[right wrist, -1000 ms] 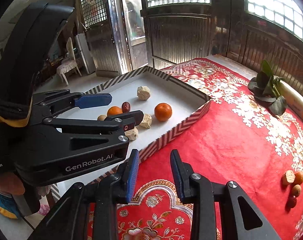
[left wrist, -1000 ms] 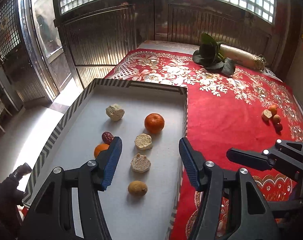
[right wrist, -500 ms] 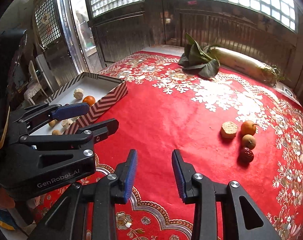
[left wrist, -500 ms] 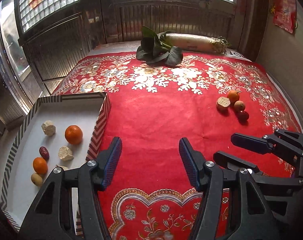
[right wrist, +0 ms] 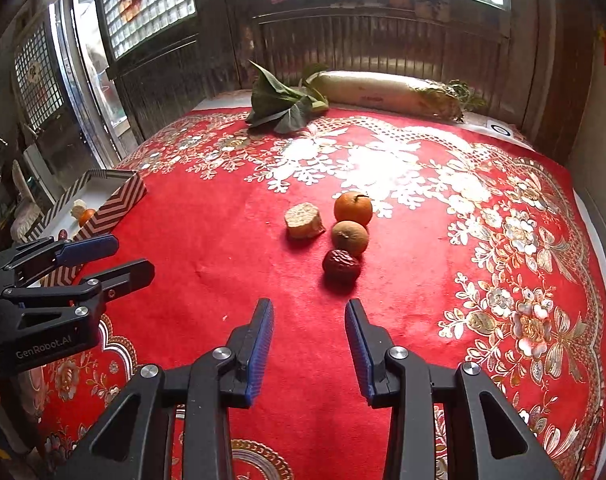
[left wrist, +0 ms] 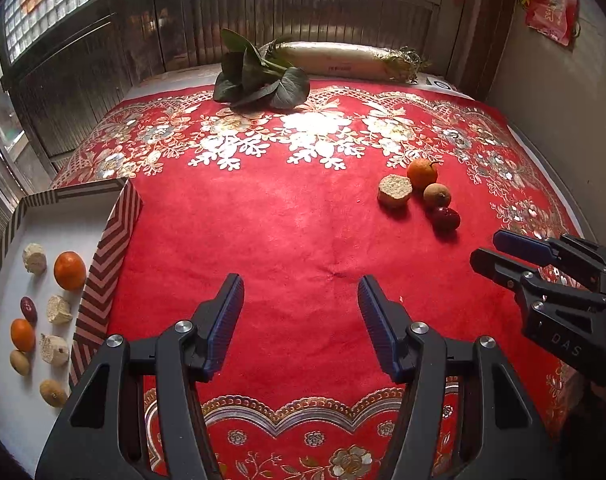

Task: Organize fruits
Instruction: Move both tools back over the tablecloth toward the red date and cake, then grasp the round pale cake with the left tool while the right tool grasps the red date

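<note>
We see left tongs [left wrist: 301, 300] open, empty | right tongs [right wrist: 309, 322] just opening, empty, near the red date [right wrist: 341, 266] | tray [left wrist: 115, 256] at left

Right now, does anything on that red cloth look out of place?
Yes: four small items sit loose on the red cloth, away from the striped box holding the others: an orange, a pale chunk, a brown fruit and a red date.
</note>
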The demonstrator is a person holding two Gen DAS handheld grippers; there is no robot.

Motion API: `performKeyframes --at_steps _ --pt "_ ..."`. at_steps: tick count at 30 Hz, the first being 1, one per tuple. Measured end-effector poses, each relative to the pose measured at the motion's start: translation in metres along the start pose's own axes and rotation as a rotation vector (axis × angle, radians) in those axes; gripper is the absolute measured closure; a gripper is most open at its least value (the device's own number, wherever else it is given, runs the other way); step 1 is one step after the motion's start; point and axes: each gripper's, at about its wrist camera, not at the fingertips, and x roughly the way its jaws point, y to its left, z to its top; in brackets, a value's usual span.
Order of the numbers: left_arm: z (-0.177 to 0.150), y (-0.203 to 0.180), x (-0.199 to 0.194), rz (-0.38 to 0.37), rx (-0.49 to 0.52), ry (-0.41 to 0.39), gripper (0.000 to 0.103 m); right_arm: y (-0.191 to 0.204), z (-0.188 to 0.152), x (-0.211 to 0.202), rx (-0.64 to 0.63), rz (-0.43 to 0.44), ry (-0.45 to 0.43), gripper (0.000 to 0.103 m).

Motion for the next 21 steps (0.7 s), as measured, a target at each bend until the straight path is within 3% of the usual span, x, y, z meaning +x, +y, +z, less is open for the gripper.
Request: performKeyframes --at_steps 9,13,14,15,21 --pt "0.007 -0.013 0.012 -0.010 0.012 0.014 0.043 -0.014 0.018 0.033 -0.013 -0.014 0.024 0.067" --pt "0.014 -0.016 0.017 -0.017 0.008 0.019 0.043 -0.013 0.026 0.049 -0.021 0.022 0.031 0.068" --pt "0.017 -0.017 0.018 -0.019 0.009 0.018 0.043 -0.012 0.026 0.052 -0.035 0.022 0.037 0.068" --pt "0.020 -0.018 0.019 -0.021 0.010 0.019 0.043 -0.011 0.025 0.056 -0.046 0.012 0.049 0.077" --pt "0.038 -0.030 0.037 -0.038 0.016 0.032 0.043 -0.021 0.020 0.043 -0.030 0.034 0.023 0.078"
